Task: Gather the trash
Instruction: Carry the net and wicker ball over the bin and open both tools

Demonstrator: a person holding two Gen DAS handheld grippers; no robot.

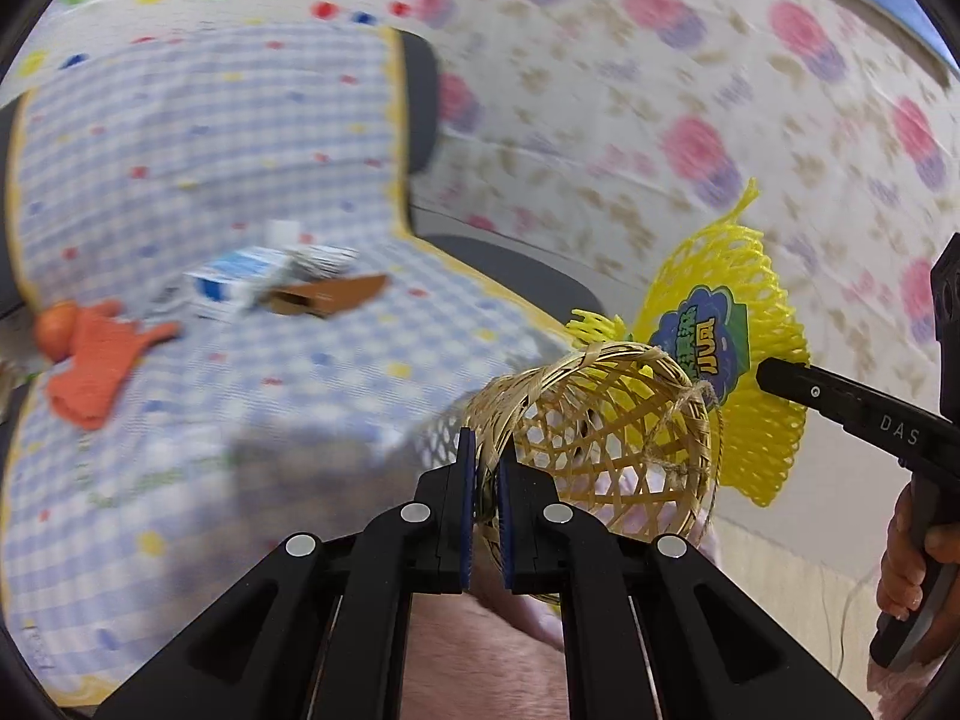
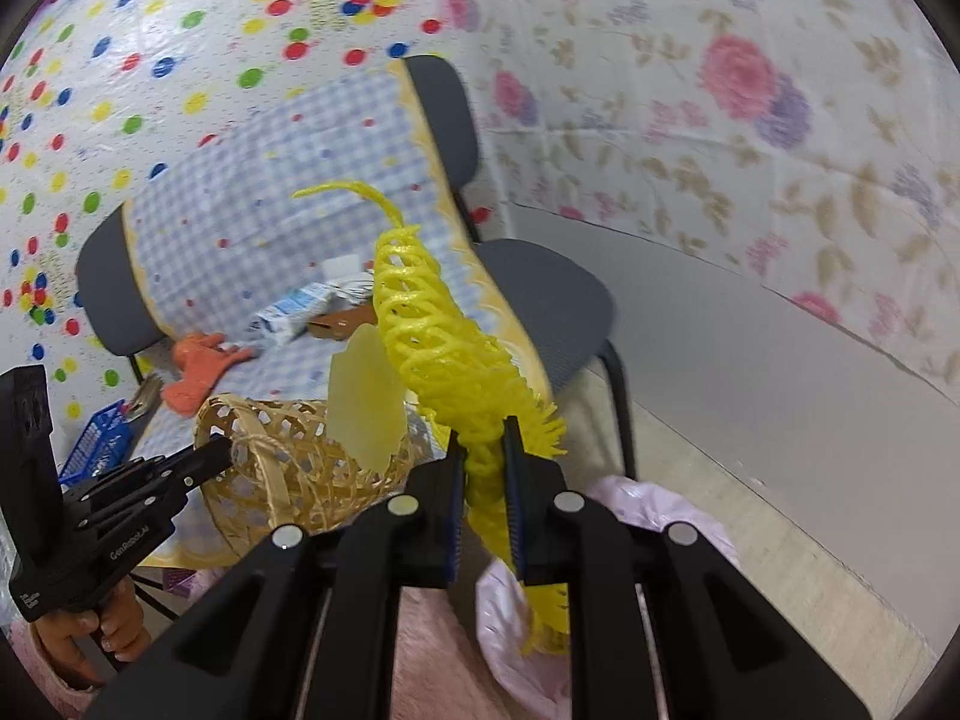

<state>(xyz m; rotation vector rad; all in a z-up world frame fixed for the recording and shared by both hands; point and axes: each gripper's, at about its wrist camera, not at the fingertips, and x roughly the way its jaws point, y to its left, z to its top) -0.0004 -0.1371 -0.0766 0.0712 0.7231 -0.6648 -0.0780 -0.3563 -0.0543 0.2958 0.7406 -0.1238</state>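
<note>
The left gripper fingers clamp the woven basket rim; the right gripper fingers pinch the yellow foam net.

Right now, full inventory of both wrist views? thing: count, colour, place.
basket: 1, tan wicker, rim clamped in left hand-held gripper
foam net: 1, yellow with a label, clamped in right hand-held gripper
carton: 1, blue and white, crushed, on chair seat
cardboard scrap: 1, brown, beside carton
orange cloth: 1, orange, seat's left end
crate: 1, blue, left of chair
pink bag: 1, pale pink, under right hand-held gripper
chair: 1, grey, checked cover on it
left hand-held gripper: 1, black, shut on basket
right hand-held gripper: 1, black, shut on foam net
hands: 2, one on each grip
</note>
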